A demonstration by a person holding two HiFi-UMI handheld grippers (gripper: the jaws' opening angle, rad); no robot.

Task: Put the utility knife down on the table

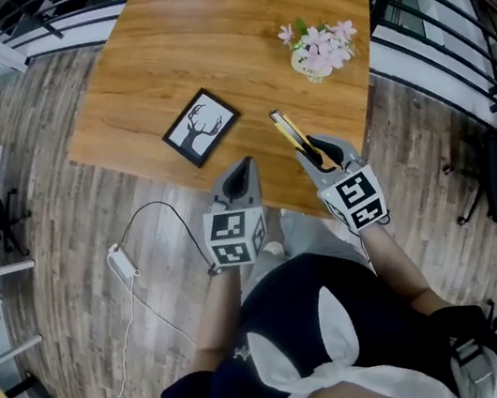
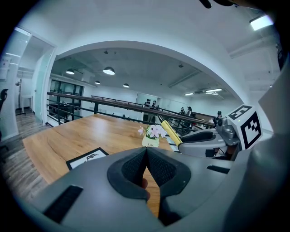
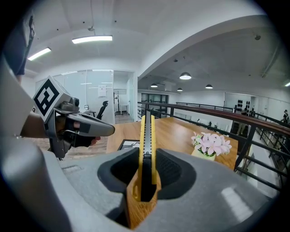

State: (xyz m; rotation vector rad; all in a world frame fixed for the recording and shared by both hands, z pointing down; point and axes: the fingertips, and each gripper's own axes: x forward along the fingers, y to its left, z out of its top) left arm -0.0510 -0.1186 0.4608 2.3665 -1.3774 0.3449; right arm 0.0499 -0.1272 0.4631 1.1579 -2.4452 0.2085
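Observation:
A yellow utility knife [image 1: 292, 134] with a black slider sticks forward out of my right gripper [image 1: 326, 158], whose jaws are shut on its rear end. In the right gripper view the knife [image 3: 147, 149] stands on edge between the pads, pointing away over the wooden table [image 3: 181, 129]. The knife's tip hangs above the table's near edge [image 1: 258, 196]. My left gripper [image 1: 239, 183] hovers beside it at the table's near edge with its pads [image 2: 146, 165] pressed together on nothing. The knife [image 2: 169, 131] also shows at the right of the left gripper view.
A black-framed deer picture [image 1: 201, 126] lies on the table left of the knife. A small pot of pink flowers [image 1: 321, 47] stands at the far right corner. A white cable and adapter [image 1: 122, 261] lie on the floor at left. A railing [image 1: 446, 25] runs along the right.

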